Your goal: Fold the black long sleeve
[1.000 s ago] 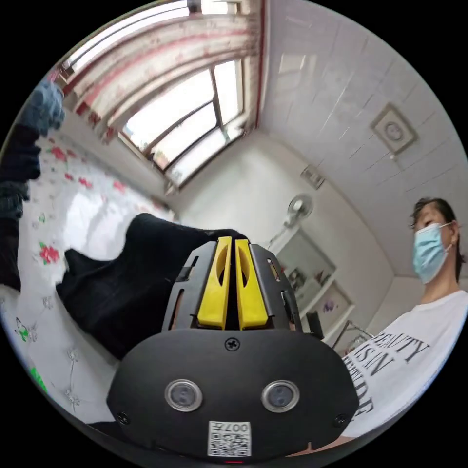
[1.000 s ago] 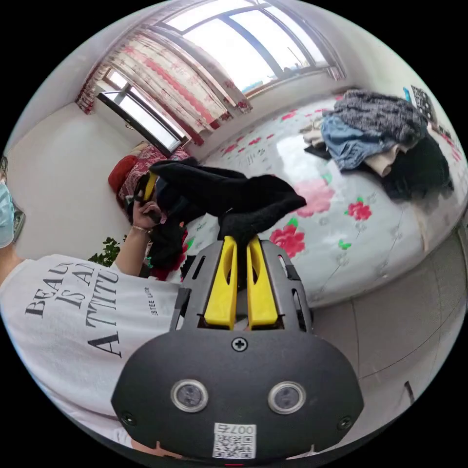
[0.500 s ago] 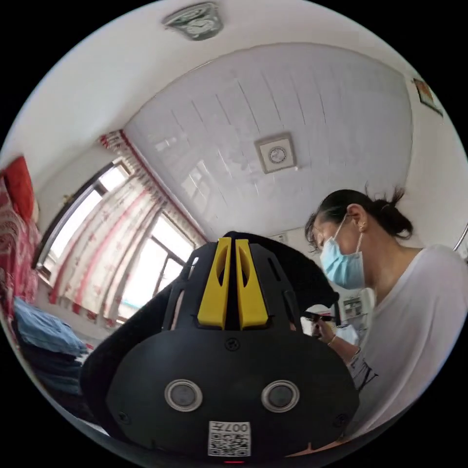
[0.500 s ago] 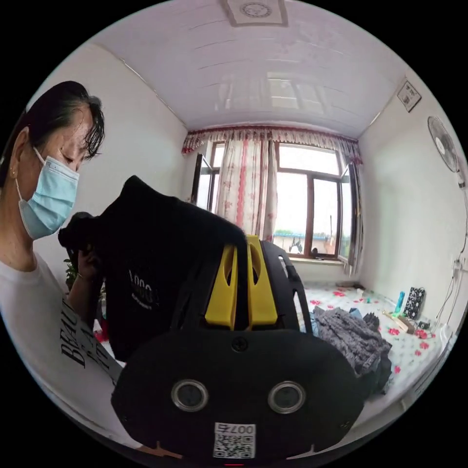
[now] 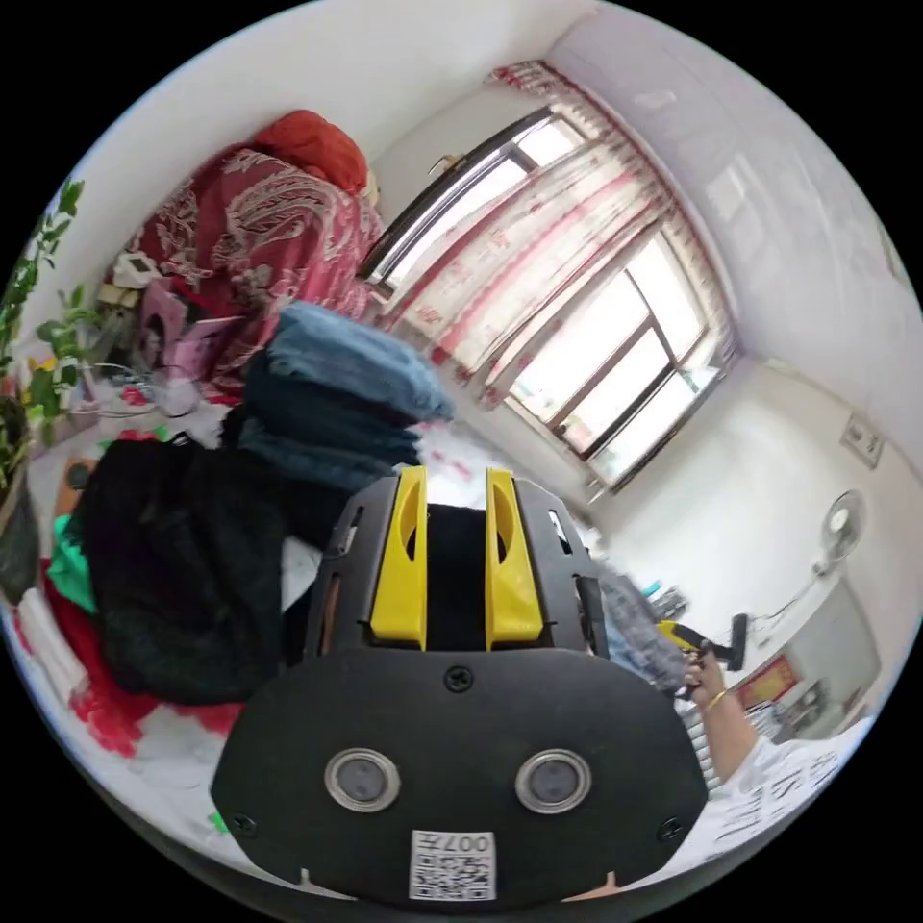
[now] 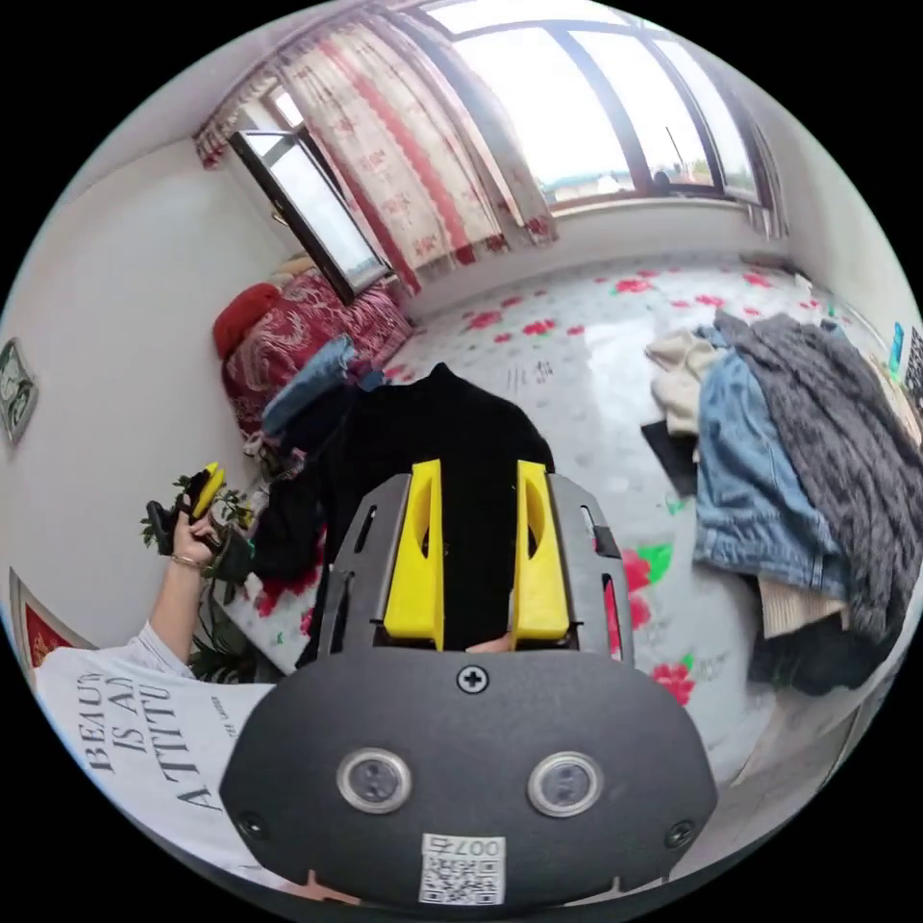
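Both tongs are released, yellow jaws spread w/ nothing clamped: left tongs (image 5: 456, 500), right tongs (image 6: 478, 495). Black long sleeve (image 6: 437, 452) lies flat on the floral bed (image 6: 596, 346), showing in the gap btwn the right jaws. Folded jeans stack (image 5: 336, 394) sits beyond the left tongs

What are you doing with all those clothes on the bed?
A person is folding clothes with a hand-held gripper in each hand. The black long sleeve lies on the flowered bed. Both the right hand-held gripper and the left hand-held gripper are open. More clothes sit in a pile nearby.
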`<state>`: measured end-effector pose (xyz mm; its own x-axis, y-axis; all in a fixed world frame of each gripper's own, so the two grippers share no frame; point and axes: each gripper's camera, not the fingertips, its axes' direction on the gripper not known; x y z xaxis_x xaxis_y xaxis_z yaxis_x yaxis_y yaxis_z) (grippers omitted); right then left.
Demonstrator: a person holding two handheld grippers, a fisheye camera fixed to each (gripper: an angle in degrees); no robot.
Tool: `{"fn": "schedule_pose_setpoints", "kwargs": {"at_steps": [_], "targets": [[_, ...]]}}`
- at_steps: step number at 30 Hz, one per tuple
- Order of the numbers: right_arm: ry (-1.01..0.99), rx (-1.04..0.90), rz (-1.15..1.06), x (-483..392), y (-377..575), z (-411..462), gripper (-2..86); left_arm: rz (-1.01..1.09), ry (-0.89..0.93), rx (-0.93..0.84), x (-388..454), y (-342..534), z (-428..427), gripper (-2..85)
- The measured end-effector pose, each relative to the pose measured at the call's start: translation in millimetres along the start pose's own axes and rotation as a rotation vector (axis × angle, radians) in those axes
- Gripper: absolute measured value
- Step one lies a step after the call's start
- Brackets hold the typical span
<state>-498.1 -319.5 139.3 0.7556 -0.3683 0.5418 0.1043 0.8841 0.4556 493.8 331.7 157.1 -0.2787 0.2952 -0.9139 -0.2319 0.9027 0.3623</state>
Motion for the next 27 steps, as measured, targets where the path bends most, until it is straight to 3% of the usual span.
{"fn": "schedule_pose_setpoints", "kwargs": {"at_steps": [5, 8, 13, 15, 18, 22, 23, 25, 27], "targets": [[0.247, -0.365, 0.218, 112, 168, 98, 8.7, 0.006, -0.221, -0.374, -34, 116, 25, 9.2], [0.305, -0.491, 0.246, 136, 212, 117, 8.0, -0.025, -0.285, -0.585, -35, 179, 44, 9.6], [0.433, -0.618, 0.095, 149, 195, 148, 2.8, 0.108, -0.361, -0.862, -9, 226, 117, 10.2], [0.439, -0.672, 0.078, 165, 171, 150, 1.5, 0.321, -0.431, -0.922, 10, 230, 148, 8.1], [0.683, -0.456, 0.073, 186, 129, 96, 0.7, 0.395, -0.404, -1.057, 21, 211, 173, 4.5], [0.760, -0.132, 0.277, 223, 95, -8, 0.9, 0.339, -0.335, -0.931, 28, 149, 142, 1.2], [0.815, -0.076, 0.292, 222, 95, -23, 1.3, 0.316, -0.407, -0.789, 32, 122, 115, 0.6], [0.805, -0.057, 0.253, 215, 101, -31, 2.4, 0.243, -0.497, -0.622, 29, 84, 72, 0.2], [0.653, -0.082, 0.198, 205, 114, -26, 3.3, 0.103, -0.491, -0.489, 10, 50, 27, 0.0]]}}
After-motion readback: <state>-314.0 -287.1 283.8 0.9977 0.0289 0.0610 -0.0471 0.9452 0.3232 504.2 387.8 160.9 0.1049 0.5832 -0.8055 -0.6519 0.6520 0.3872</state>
